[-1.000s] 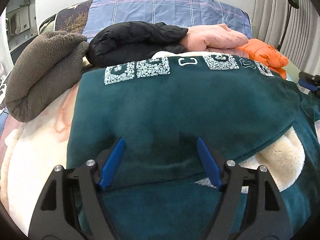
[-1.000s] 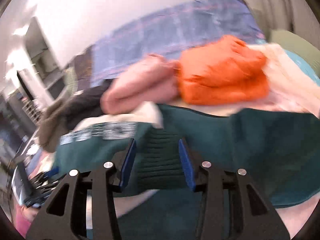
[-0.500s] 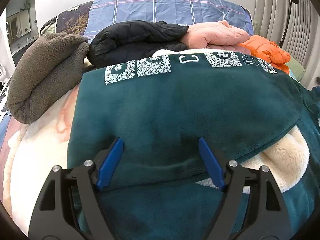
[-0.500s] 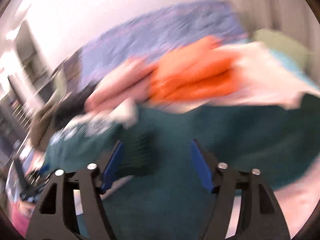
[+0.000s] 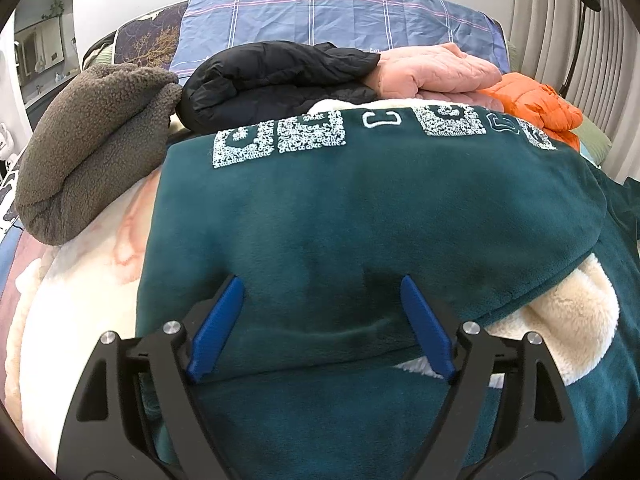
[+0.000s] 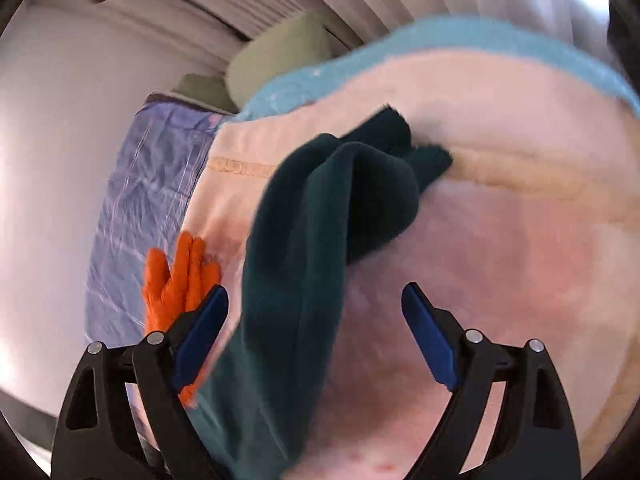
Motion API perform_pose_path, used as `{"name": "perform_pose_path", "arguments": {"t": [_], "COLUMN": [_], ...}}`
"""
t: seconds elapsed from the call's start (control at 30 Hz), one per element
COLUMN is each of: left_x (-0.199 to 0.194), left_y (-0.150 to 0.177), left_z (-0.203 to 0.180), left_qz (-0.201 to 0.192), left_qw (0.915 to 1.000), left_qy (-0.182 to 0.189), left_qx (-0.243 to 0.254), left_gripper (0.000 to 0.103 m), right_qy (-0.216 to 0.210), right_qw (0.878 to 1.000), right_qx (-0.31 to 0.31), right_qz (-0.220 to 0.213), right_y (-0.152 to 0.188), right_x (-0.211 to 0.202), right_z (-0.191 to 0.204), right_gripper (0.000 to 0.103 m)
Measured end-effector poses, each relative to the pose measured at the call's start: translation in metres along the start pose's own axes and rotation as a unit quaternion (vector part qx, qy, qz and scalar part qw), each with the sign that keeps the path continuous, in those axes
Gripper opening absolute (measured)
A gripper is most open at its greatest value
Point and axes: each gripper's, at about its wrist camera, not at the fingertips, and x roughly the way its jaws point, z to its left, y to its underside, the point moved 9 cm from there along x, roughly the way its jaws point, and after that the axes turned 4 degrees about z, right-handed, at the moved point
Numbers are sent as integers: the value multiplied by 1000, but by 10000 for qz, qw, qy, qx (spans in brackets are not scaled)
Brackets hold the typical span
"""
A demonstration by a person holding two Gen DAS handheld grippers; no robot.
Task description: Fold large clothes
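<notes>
While the left tool (image 5: 320, 328) hangs over the dark green fleece sweatshirt (image 5: 360, 220), its blue fingers (image 5: 216, 332) stand wide apart above the fabric and grip nothing; its jaws have just been opening a little further. The sweatshirt spreads ahead of and under this tool on the bed, white block lettering (image 5: 280, 140) along its far edge and cream fleece lining (image 5: 568, 320) showing to the tool's right. Beyond it lie a grey fleece (image 5: 88, 148), a black jacket (image 5: 272, 80), a pink quilted jacket (image 5: 436, 72) and an orange puffer jacket (image 5: 536, 104).

The right tool (image 6: 316, 336) has just been opening its jaws, which stand wide with nothing pressed between them. A green sleeve (image 6: 320, 240) of the sweatshirt runs from between the fingers away ahead, lying on the pale pink blanket (image 6: 500, 240). To this tool's right the blanket is bare; its blue border (image 6: 440, 40) runs along the far edge.
</notes>
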Motion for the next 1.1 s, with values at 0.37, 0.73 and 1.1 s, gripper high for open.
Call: {"name": "perform_pose_path", "arguments": {"t": [0.37,0.73,1.1], "left_x": [0,-27,-50], "left_y": [0,-5,-3], "left_z": [0,28,62], "left_qz": [-8,-573,-1021], "left_qw": [10000,9862,9389], "left_qy": [60,1126,2517], "left_qx": [-61,-1067,-2112], "left_gripper": [83,83,82], "right_qy": [-1350,-2850,-1827], "right_qw": [9886,7936,6734], "right_qx": [-671,-5144,-6779], "right_qz": [21,1559,2313], "right_y": [26,426,553], "right_x": [-14,-50,-5], "right_z": [118,316,218], "right_gripper": [11,13,65]}}
